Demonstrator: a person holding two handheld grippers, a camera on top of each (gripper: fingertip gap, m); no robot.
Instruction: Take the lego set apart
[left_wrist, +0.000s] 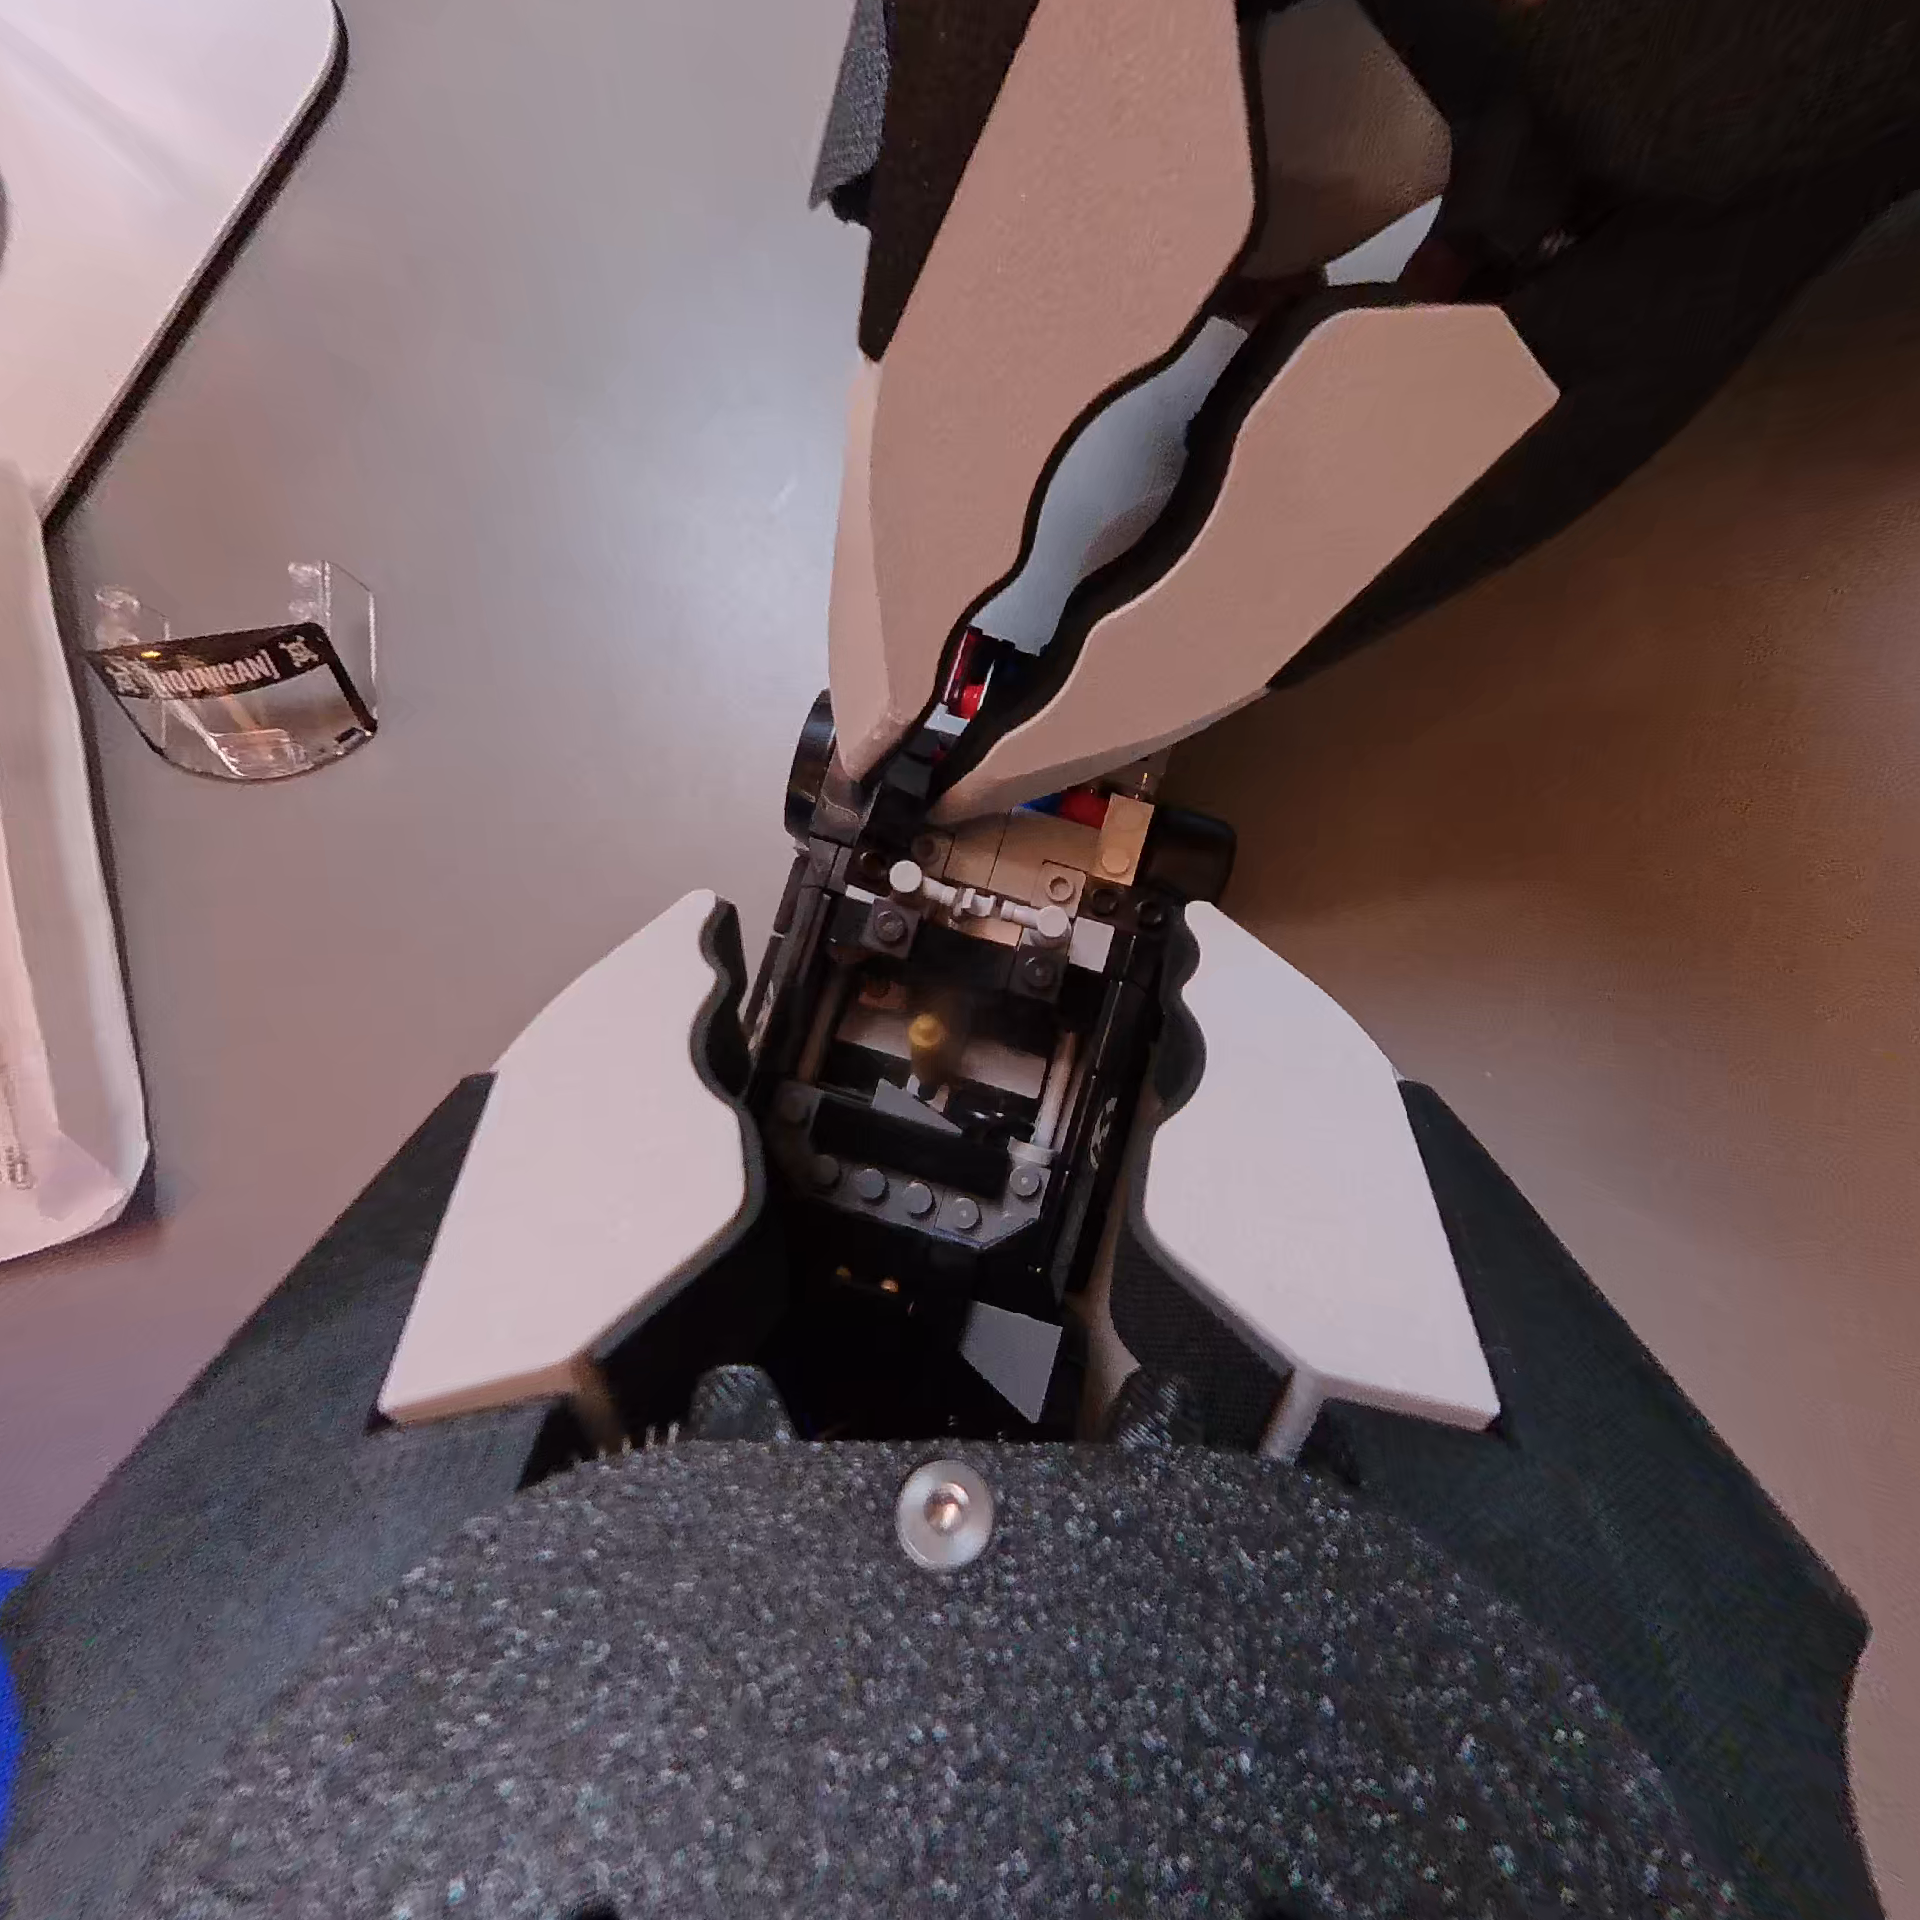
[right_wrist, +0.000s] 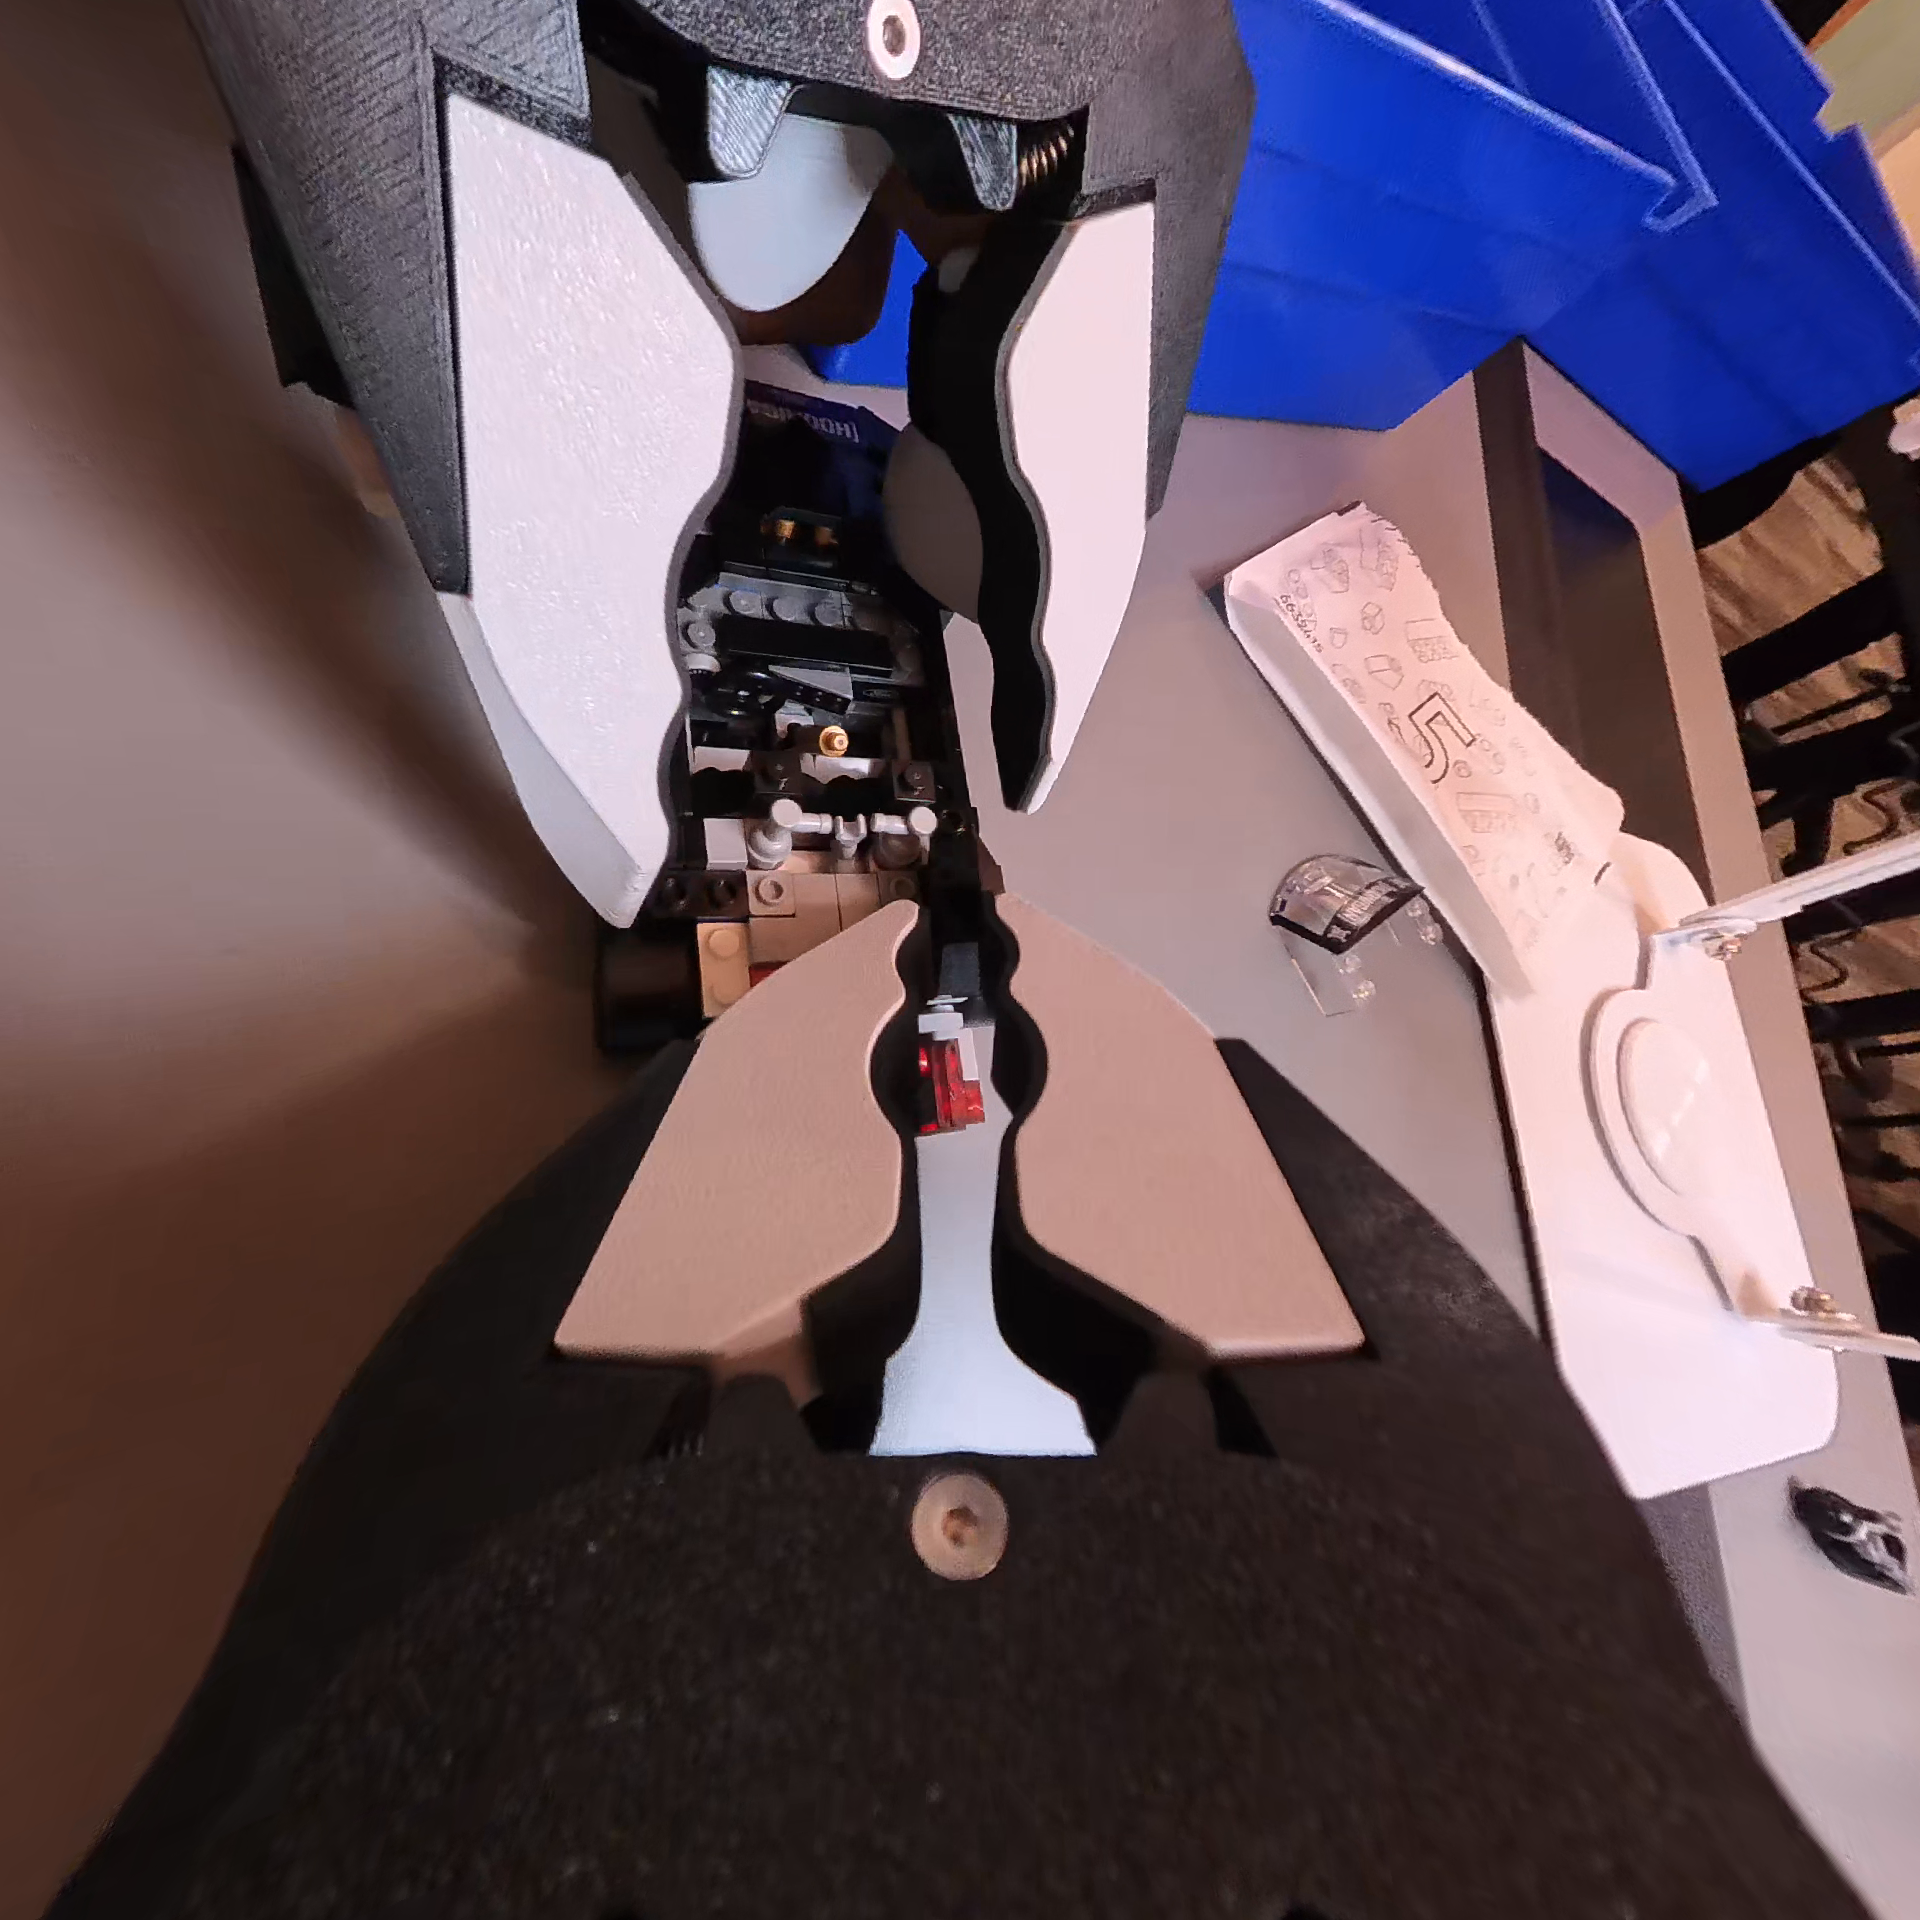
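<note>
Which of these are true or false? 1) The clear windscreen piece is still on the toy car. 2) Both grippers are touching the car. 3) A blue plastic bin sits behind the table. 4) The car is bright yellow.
1. False. The clear curved windscreen piece lies on the grey table, apart from the car.
2. True. The left gripper is shut around the black brick-built car; the right gripper pinches its rear corner.
3. True. The blue plastic bin stands at the table's far edge.
4. False. It is mostly black and grey.
</note>
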